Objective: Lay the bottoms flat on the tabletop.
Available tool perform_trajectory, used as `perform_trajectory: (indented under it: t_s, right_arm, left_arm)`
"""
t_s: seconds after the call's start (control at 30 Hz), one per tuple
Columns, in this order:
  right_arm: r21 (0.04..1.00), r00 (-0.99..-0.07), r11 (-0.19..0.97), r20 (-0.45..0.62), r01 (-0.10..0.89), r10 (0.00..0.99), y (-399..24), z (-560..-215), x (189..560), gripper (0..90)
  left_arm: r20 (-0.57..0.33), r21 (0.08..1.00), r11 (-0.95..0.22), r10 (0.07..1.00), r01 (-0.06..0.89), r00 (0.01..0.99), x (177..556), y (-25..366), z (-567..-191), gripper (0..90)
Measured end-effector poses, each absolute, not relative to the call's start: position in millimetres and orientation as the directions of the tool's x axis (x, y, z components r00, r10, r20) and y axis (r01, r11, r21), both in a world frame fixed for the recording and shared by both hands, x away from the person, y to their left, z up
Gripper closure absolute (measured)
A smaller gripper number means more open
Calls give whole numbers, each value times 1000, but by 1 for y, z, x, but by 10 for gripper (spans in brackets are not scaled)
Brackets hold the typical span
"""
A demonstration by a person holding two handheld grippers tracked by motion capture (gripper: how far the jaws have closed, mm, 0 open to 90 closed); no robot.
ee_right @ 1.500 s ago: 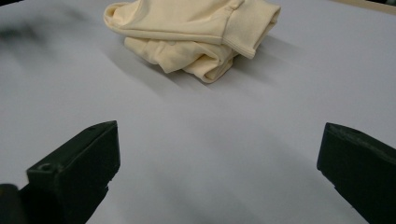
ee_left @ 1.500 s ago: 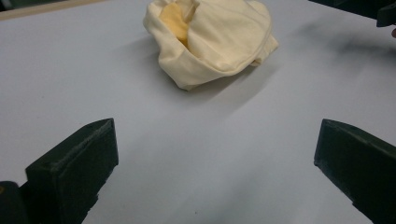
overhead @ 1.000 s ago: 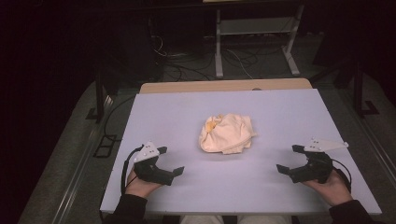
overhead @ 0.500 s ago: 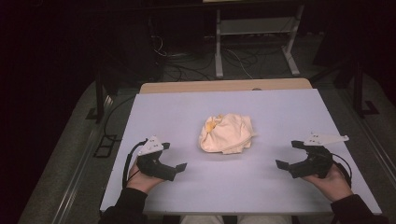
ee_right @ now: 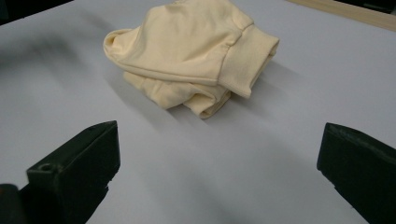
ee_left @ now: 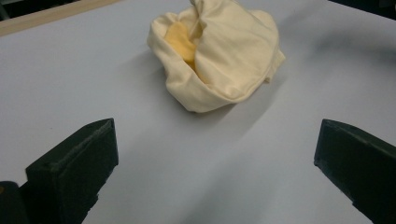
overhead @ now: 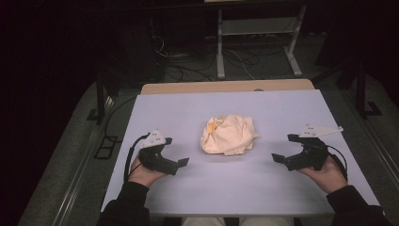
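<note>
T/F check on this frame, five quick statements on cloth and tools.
1. The cream cloth lies bunched up mid-table. True.
2. The left tool is shut on the cloth. False: its jaws stand wide apart, clear of the cloth.
3. The right tool is open. True.
4. The cloth lies spread flat. False: it is a crumpled heap.
5. The cloth sits between the two tools on the pale table. True.

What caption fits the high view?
Two open grippers, left gripper and right gripper, flank a crumpled cream garment on a table.
</note>
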State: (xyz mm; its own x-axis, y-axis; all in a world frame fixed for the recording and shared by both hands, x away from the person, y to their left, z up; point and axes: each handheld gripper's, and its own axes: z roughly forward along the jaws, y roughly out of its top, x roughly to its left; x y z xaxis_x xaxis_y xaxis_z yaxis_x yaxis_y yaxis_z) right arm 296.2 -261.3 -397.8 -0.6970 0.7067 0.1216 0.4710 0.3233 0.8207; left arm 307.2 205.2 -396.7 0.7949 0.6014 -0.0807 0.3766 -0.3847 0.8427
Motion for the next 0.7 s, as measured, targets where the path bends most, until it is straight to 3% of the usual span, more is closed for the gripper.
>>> perform_trajectory:
  t_s: [0.7]
  right_arm:
    - [821, -707, 349, 91, 451, 701, -244, -378, 327, 0]
  left_arm:
    - [-48, 837, -420, 581, 350, 812, 337, 190, -370, 0]
